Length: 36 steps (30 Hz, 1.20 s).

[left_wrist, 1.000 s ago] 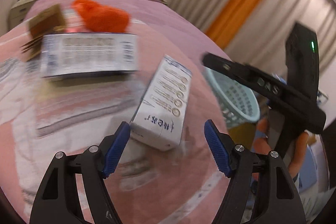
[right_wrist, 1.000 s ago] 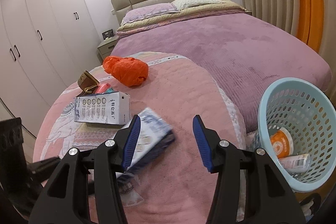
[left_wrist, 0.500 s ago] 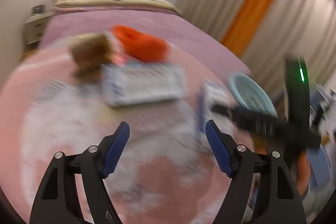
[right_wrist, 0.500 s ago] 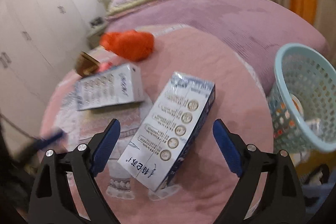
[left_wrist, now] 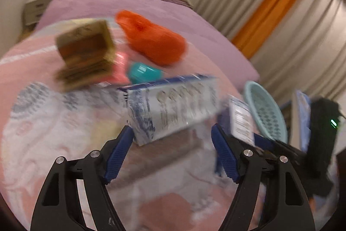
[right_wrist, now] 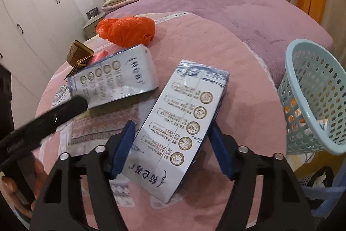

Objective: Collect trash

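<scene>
A white-and-blue carton (right_wrist: 190, 122) lies flat on the pink blanket, and my right gripper (right_wrist: 170, 125) straddles its near half. The jaws are closing, with the blue pads close beside the carton's long sides. A second carton (right_wrist: 116, 77) lies to its left; in the left wrist view this second carton (left_wrist: 173, 105) sits just beyond my left gripper (left_wrist: 170, 129), which is open with nothing between its fingers. An orange plastic bag (right_wrist: 127, 30) and a brown cardboard box (right_wrist: 79, 53) lie farther back. The left wrist view is blurred.
A light blue perforated basket (right_wrist: 289, 57) stands off the bed's right side with some trash inside. A teal item (left_wrist: 142, 73) and a pink item (left_wrist: 120, 68) lie by the brown box. A left gripper finger (right_wrist: 54, 116) crosses the left side, held by a hand (right_wrist: 13, 183).
The right gripper opened wide, leaving the carton flat on the blanket, then narrowed its jaws around it. The left gripper swung away from that carton toward the second one.
</scene>
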Tool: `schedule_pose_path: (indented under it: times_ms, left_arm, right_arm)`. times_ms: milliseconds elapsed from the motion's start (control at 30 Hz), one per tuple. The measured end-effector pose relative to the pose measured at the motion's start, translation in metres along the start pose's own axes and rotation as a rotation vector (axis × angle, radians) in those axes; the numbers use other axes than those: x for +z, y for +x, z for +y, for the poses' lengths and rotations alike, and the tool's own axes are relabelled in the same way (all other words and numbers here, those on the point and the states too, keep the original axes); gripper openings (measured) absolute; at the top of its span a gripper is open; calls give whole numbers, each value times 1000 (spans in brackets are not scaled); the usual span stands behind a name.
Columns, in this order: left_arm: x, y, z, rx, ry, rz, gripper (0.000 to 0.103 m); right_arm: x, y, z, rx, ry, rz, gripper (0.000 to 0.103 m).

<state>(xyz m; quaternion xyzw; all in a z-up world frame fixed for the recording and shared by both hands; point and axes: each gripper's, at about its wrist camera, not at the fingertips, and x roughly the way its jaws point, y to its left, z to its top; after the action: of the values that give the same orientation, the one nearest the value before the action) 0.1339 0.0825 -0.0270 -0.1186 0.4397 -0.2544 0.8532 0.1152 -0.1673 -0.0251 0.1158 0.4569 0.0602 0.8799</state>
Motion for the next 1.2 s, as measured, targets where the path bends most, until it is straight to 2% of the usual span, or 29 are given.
schedule_pose_path:
  times_ms: [133, 233, 333, 400, 467, 533, 633, 667, 733, 800, 867, 900, 967, 1000, 1067, 1200]
  left_arm:
    - [-19, -4, -19, -125, 11, 44, 71]
    - [-28, -6, -37, -164, 58, 73, 71]
    - [-29, -15, -55, -161, 130, 74, 72]
    - [-24, -20, -60, -129, 154, 45, 73]
    - [-17, -20, -66, -27, 185, 11, 79]
    - [-7, -10, -66, 125, 214, -8, 84]
    - [7, 13, -61, 228, 222, 17, 84]
    - [10, 19, -59, 239, 219, 32, 85]
    - [15, 35, -58, 230, 225, 77, 85]
    - [17, 43, -60, 233, 241, 93, 85]
    - [19, 54, -57, 248, 236, 122, 80]
    - [21, 58, -55, 249, 234, 126, 79]
    - [20, 61, -55, 257, 233, 138, 66]
    - [17, 65, -55, 264, 229, 149, 60]
    - [15, 68, -57, 261, 220, 140, 57]
    - [5, 50, -48, 243, 161, 95, 57]
  right_arm:
    - [2, -7, -14, 1, -19, -4, 57]
    - [2, -13, -24, -25, -50, -10, 57]
    - [3, -18, -32, -15, -83, -5, 57]
    - [3, -20, -33, 4, -109, -10, 57]
    - [1, -22, -33, 9, -153, -17, 57]
    - [-2, -22, -28, 6, -223, -8, 57]
    - [-5, -24, -23, 9, -299, -6, 57]
    - [-6, -25, -22, 8, -308, -7, 58]
    - [-7, -26, -25, 7, -286, -5, 67]
    - [-7, -26, -30, 11, -250, 4, 69]
    - [-8, -25, -34, 21, -194, 16, 71]
    - [-11, -21, -38, 31, -124, 42, 77]
    - [-17, -17, -36, 43, -89, 67, 78]
    - [-20, -18, -34, 11, -69, 50, 78]
    - [-21, -21, -30, -34, -70, 18, 78]
    - [-19, -25, -22, -58, -27, -9, 78]
